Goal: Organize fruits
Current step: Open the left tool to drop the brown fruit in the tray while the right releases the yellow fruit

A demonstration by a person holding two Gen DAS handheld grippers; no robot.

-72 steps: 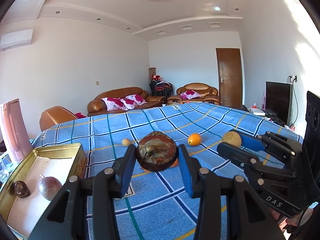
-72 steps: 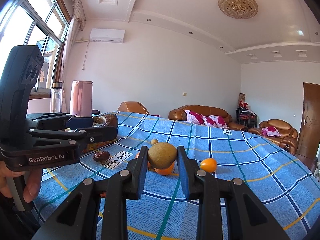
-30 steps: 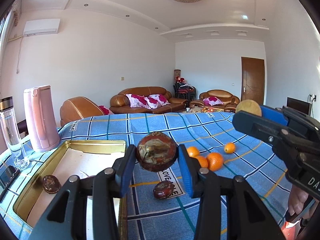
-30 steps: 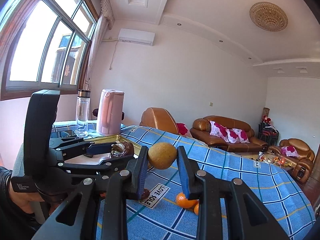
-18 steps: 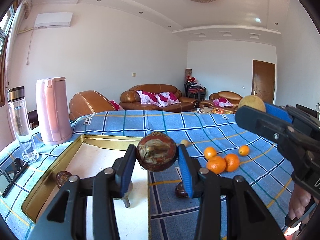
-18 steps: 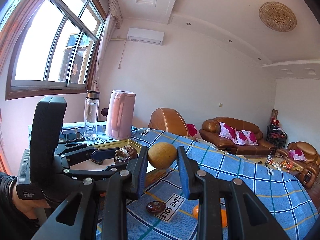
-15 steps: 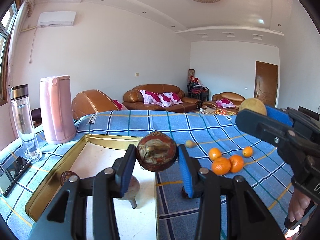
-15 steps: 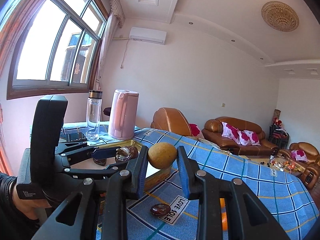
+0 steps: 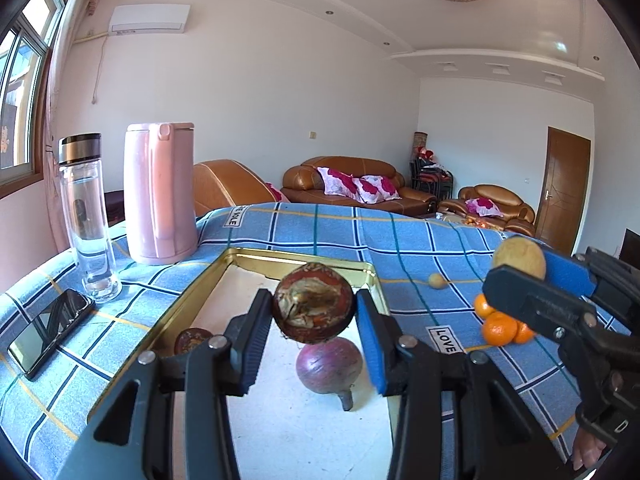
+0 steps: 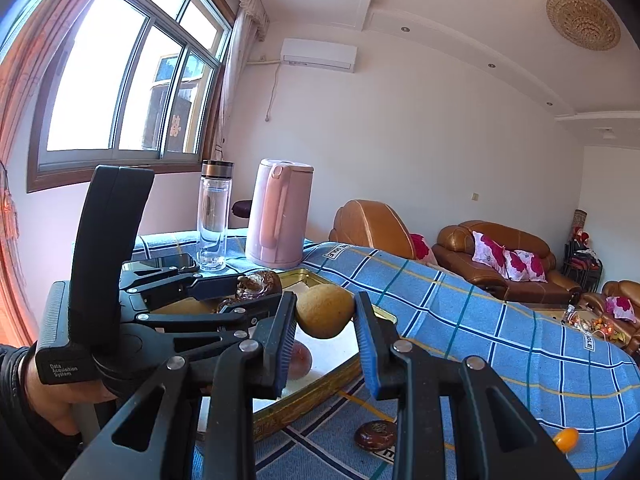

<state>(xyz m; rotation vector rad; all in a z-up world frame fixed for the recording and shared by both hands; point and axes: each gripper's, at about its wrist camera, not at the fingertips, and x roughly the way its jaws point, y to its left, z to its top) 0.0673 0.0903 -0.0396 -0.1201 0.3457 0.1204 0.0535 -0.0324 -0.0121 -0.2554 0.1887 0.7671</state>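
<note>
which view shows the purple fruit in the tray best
The left wrist view: the purple fruit sits in full view on the tray, stem toward the camera. The right wrist view shows only a sliver behind the hand-held gripper's finger.

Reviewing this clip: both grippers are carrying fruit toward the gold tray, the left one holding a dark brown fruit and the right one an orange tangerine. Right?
Not quite. The right gripper is shut on a tan-yellow fruit, not a tangerine; the right wrist view shows it. The tangerines lie on the cloth. The rest stands: the left gripper holds the dark brown fruit over the gold tray.
</note>
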